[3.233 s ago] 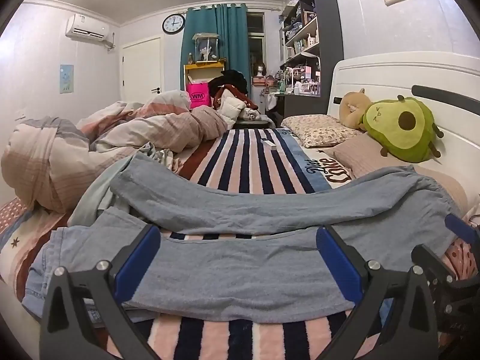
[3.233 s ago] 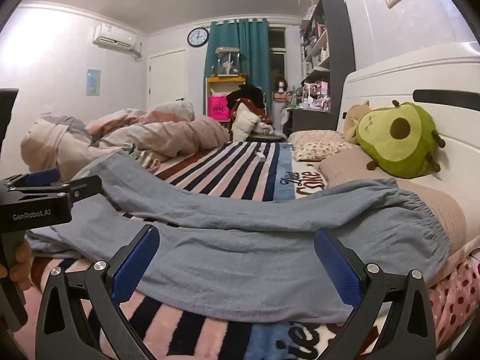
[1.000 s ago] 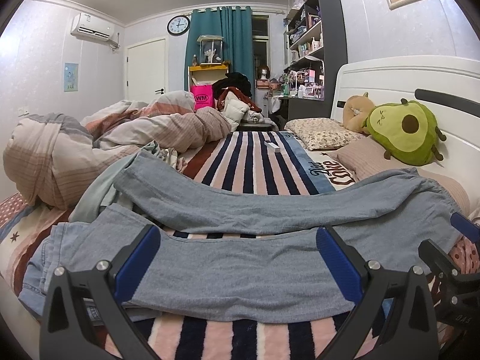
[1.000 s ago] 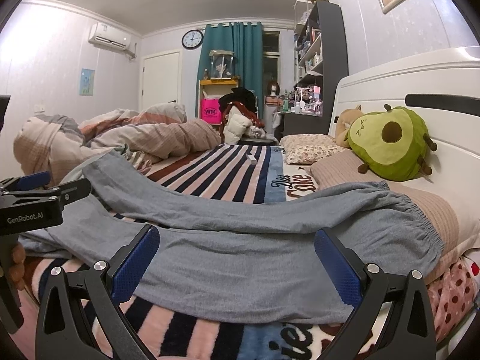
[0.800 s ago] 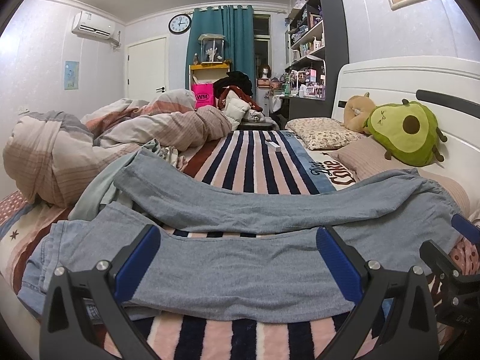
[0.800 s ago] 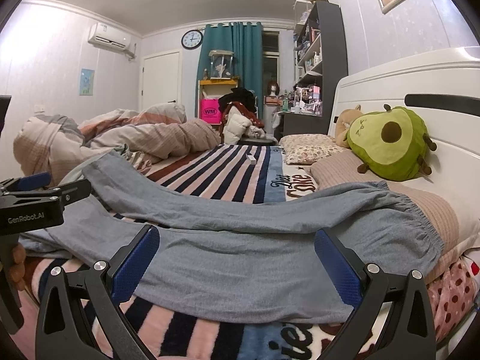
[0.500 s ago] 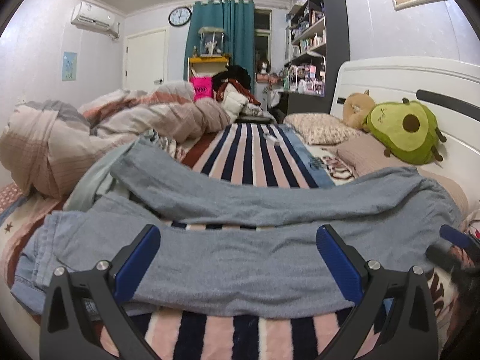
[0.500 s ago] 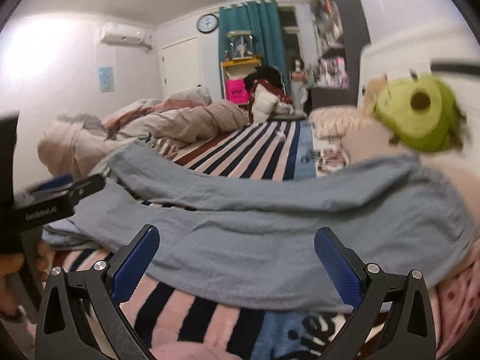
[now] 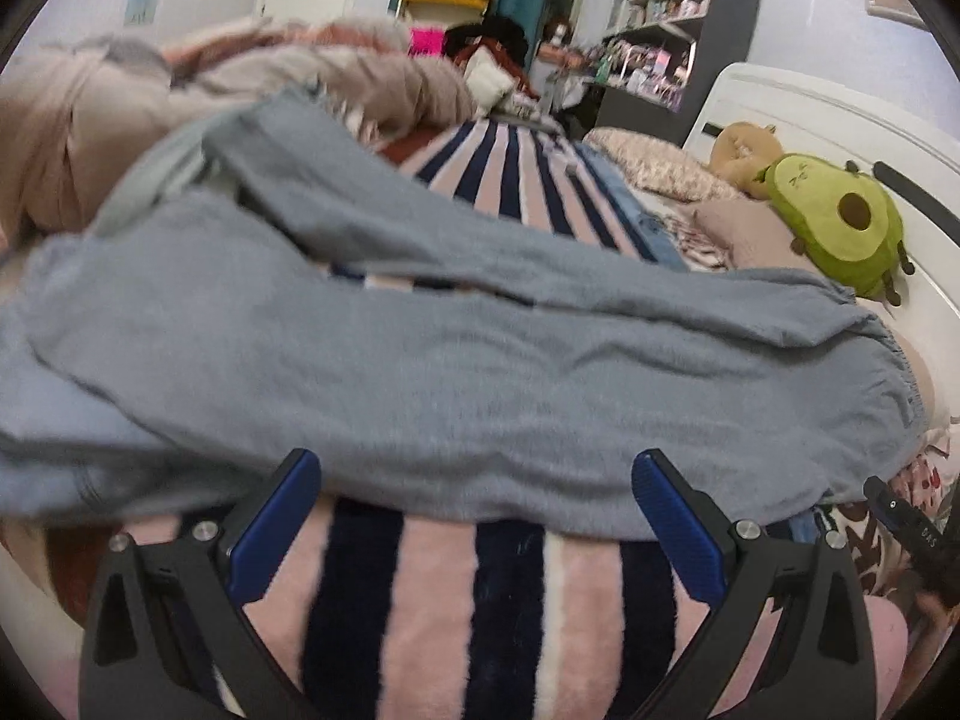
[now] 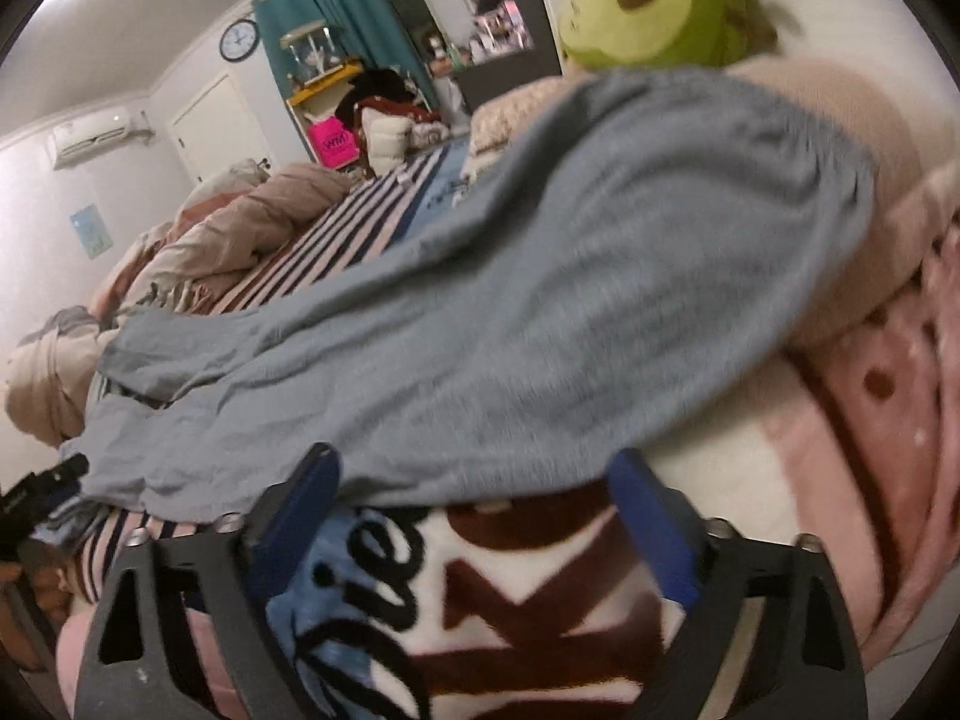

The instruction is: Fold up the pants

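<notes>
Grey-blue pants [image 9: 420, 372] lie spread across the striped blanket [image 9: 456, 600], legs to the left, elastic waistband to the right by the pillow. My left gripper [image 9: 477, 504] is open, its blue pads just short of the near leg's lower edge. In the right wrist view the pants [image 10: 510, 330] fill the middle, and my right gripper [image 10: 474, 504] is open and tilted, close to the near edge by the waist end. Neither gripper holds cloth.
A rumpled pink duvet [image 9: 90, 114] lies at the left. An avocado plush [image 9: 840, 228] and pillows rest against the white headboard [image 9: 810, 114] at the right. Shelves [image 9: 660, 18] and clutter stand at the room's far end.
Both grippers have dropped and moved forward toward the pants' near edge. The right gripper has tilted and swung toward the waist end. Both stay open.
</notes>
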Available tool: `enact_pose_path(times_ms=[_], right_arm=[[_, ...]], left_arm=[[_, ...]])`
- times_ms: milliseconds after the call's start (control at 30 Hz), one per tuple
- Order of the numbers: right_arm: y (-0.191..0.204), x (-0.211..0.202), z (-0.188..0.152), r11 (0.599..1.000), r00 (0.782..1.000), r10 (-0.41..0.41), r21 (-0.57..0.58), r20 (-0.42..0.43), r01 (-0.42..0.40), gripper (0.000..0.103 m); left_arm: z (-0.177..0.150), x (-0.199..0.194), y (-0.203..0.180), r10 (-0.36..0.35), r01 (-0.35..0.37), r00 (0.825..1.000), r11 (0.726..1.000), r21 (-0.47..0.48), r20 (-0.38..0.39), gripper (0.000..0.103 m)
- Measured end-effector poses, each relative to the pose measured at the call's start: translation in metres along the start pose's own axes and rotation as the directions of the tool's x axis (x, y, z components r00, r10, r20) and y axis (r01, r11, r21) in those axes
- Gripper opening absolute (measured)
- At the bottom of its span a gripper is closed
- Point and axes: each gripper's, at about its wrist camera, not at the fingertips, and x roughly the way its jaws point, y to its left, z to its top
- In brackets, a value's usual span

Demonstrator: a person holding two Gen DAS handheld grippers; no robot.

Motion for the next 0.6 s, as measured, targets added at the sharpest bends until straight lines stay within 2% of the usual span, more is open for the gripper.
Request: enact_pose_path(times_ms=[67,200,267,367,533,600], right_arm=[[-0.004,0.002,-0.002,1.000,1.000,0.004,-0.004,-0.006,-0.004,0.082],[-0.014,-0.001,0.001,0.999,0.999,0.038,0.018,0.001,-0.038,0.079],[-0.017,-0.003,0.002,0.999,0.999,0.047,0.018,0.004,-0.047,0.074],[-0.022,-0.004,0.005,1.000,1.000,-0.003,0.029,0.009,0.003,0.069],[-0.044,-0.016,0.012,0.986,0.987,-0.152,0.085,0.056,0.147,0.071],[-0.050,-0.013,0.014,0.987,0.990,-0.134,0.091,0.043,0.130,0.071]], left_arm=[[-0.005,0.009,0.000,0.000,0.000,1.000,1.000,-0.008,-0.025,0.102],[-0.014,0.027,-0.001,-0.008,0.006,0.996,1.000,-0.027,-0.091,0.086],[-0.017,0.034,0.001,-0.027,0.022,0.995,0.999,-0.047,-0.098,0.085],[-0.015,0.037,0.004,-0.024,0.018,0.996,0.998,-0.061,-0.085,0.085],[-0.005,0.037,0.019,-0.015,0.009,0.999,0.994,-0.113,-0.052,0.085],[-0.002,0.037,0.026,-0.003,-0.001,0.999,0.991,-0.133,-0.033,0.081]])
